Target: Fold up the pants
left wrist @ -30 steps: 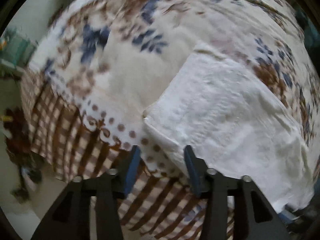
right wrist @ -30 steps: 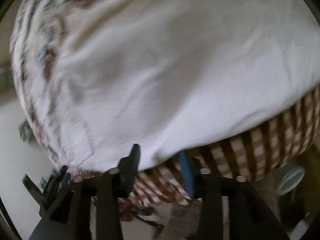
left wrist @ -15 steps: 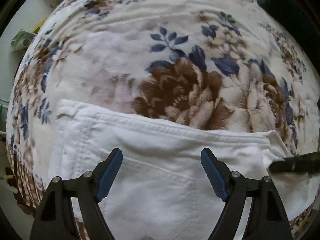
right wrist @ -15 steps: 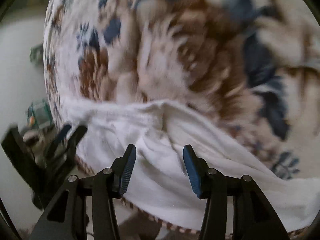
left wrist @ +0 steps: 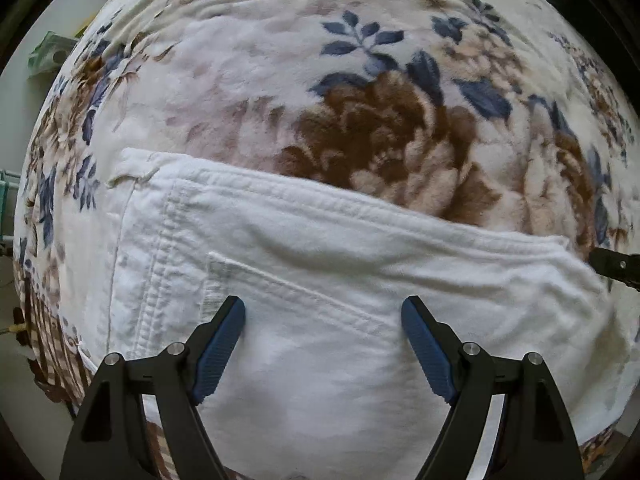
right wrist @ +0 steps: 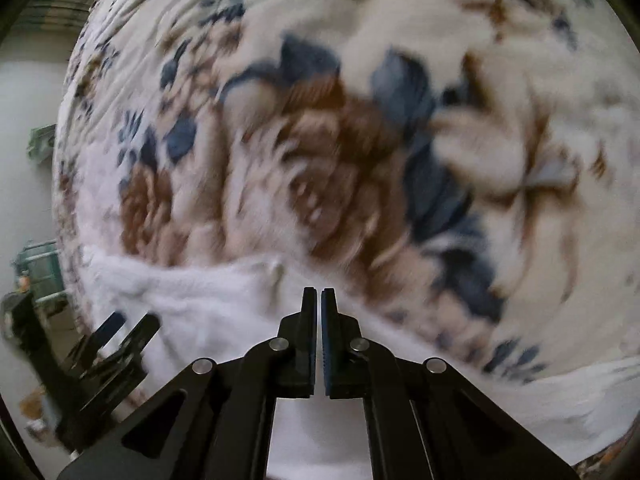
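Observation:
White pants lie flat on a floral blanket, waistband toward the top of the view and a back pocket facing up. My left gripper points straight down over that pocket, open wide, with nothing pinched between its blue pads. My right gripper is shut, its tips at the waistband edge of the pants, where they appear to pinch the cloth. It shows as a dark tip at the pants' right corner. The left gripper appears low on the left in the right wrist view.
The blanket covers a bed and stretches far beyond the pants. A brown checked border runs along the bed's left edge, with pale floor and green items beyond it.
My left gripper swept from the bed's checked edge to above the pants' pocket and opened wider. My right gripper moved to the waistband and its jaws went from apart to shut.

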### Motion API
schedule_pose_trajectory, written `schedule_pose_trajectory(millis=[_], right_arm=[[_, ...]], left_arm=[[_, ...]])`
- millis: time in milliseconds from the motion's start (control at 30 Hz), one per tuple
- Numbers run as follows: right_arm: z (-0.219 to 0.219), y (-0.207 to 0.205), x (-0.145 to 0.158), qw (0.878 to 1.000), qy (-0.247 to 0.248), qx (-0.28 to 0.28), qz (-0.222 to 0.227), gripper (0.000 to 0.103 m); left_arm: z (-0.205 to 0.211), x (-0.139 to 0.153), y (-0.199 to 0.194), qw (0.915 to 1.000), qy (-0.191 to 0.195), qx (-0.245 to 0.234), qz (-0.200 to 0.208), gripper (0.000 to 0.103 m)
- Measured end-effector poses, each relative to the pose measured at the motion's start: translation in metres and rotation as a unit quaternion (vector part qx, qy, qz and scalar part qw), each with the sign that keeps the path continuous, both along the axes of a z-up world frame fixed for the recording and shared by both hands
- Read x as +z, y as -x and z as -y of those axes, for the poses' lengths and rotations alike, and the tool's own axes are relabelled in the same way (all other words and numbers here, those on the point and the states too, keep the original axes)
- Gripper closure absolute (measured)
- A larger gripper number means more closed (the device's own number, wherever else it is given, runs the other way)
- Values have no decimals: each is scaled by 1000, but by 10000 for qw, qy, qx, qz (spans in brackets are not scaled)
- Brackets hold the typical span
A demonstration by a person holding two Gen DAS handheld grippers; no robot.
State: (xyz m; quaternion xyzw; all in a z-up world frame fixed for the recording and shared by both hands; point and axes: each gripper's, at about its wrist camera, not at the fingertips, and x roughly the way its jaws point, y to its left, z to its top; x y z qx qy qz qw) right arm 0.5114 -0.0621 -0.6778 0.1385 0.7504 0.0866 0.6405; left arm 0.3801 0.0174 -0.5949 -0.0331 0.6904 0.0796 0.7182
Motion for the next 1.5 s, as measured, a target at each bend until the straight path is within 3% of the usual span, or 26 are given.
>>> schedule_pose_trajectory(millis=[67,133,200,233,467,500,533,567,600,867,1033,1133,1233,1267,1300,1333,1433,1500], right_arm=[[10,-7,-1,9983,-509,-193,-199,98],[24,-8,12,9958,-851,-274,-181,85],[41,-3,29,9964,-844,-74,3,51],[47,3,33,9964,-839,135,-19,45],[66,34,19,9897,32,1387,-351,45],[70,35,18,9883,118,1484,-334,52],[76,37,16,9871,257,1557,-273,78],[79,37,15,9869,362,1551,-252,95],[86,36,13,9880,479,1446,-254,100],[110,43,17,9939,733,761,311,101],[128,52,-1,9979,609,123,175,101],[148,53,-8,9988,431,-220,25,101],[166,58,-2,9972,-85,-742,-54,88],[191,62,4,9953,-265,-936,-16,67],[209,65,13,9920,-415,-1186,88,33],[225,72,22,9873,-557,-1468,232,14],[279,110,51,9695,-568,-2307,598,13],[318,153,66,9497,-435,-3038,616,13]], left_arm=[[6,8,-4,9999,122,-13,76,23],[17,16,-8,9995,235,-114,195,23],[30,18,-13,9989,327,-269,216,23],[38,16,-17,9986,376,-329,192,23],[91,-2,-36,9941,435,-991,40,23],[98,-5,-39,9936,398,-1057,20,23],[104,-9,-43,9931,305,-1131,3,23],[110,-13,-48,9926,222,-1192,-6,23],[114,-19,-51,9919,142,-1258,-30,23],[118,-36,-66,9923,-7,-1236,-63,17],[108,-57,-79,9935,141,-1125,-129,14],[110,-55,-78,9933,102,-1137,-147,14],[109,-26,-66,9935,230,-1118,21,15],[109,-17,-62,9932,294,-1124,83,15],[112,-5,-56,9921,404,-1176,194,15],[115,1,-52,9913,444,-1215,230,15],[132,17,-32,9879,632,-1409,126,10],[154,17,-12,9844,710,-1608,-40,9]])
